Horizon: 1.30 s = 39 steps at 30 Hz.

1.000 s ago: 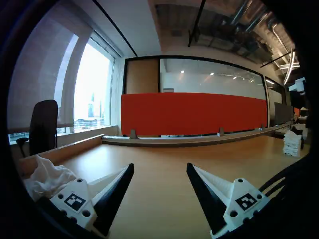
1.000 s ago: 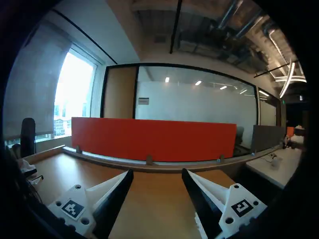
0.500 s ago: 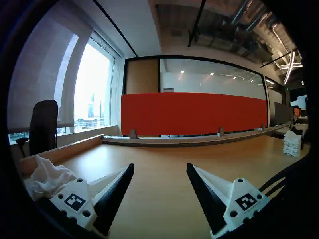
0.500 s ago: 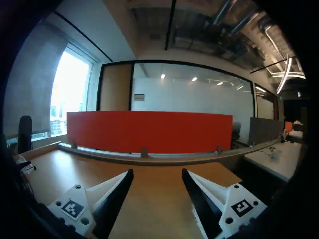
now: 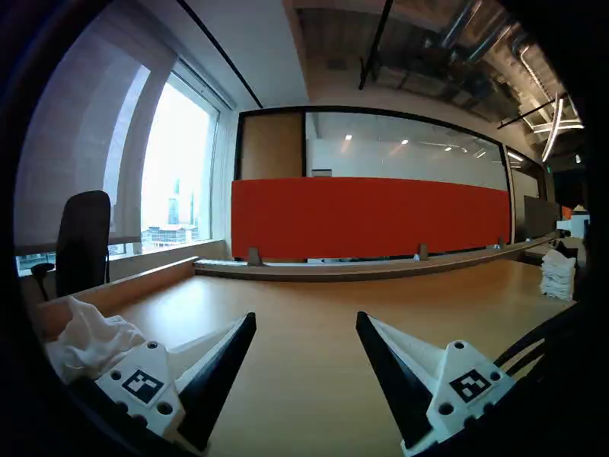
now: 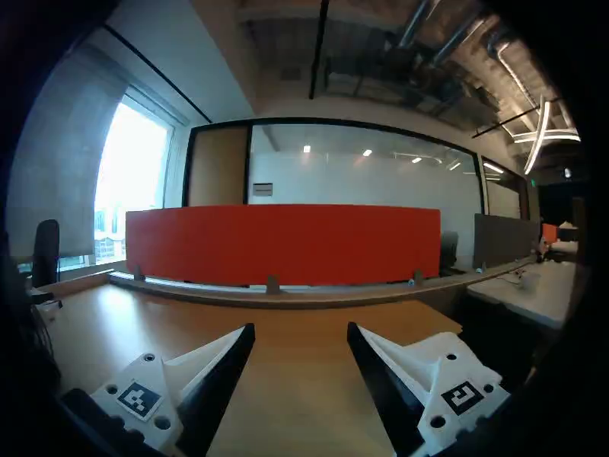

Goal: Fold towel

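Both spread wide: left gripper (image 5: 305, 317) beside crumpled towel (image 5: 87, 339), right gripper (image 6: 300, 327) over desk (image 6: 114, 320)

Left gripper (image 5: 306, 324) and right gripper (image 6: 301, 335) both level, jaws spread wide, holding nothing.

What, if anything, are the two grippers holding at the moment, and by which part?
Nothing is held. The left gripper and the right gripper both stand open over the wooden table; the crumpled white towel lies outside the left gripper's fingers.
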Available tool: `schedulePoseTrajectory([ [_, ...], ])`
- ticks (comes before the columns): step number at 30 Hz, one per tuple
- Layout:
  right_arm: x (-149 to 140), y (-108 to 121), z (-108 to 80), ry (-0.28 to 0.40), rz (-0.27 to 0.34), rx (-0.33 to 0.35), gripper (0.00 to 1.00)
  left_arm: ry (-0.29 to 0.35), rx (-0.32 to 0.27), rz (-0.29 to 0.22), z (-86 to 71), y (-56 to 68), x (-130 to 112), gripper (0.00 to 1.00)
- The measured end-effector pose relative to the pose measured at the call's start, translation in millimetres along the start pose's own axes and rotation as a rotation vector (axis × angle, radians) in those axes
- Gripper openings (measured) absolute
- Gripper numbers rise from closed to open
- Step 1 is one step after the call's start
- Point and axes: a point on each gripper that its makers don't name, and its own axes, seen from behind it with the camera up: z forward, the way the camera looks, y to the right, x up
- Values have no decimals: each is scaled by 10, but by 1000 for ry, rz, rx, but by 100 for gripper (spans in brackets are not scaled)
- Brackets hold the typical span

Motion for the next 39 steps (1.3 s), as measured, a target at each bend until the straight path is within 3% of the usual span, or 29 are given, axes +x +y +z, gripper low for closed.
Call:
schedulePoseTrajectory([
  [8, -236, -18, -1, 5, 28, 10, 94, 0, 0, 0, 0, 7, 5, 98],
  [17, -473, 102, 24, -4, 8, -9, 94, 0, 0, 0, -1, 6, 6, 98],
  [39, -681, -48, 28, -12, 7, 9, 94, 0, 0, 0, 1, 1, 2, 98],
])
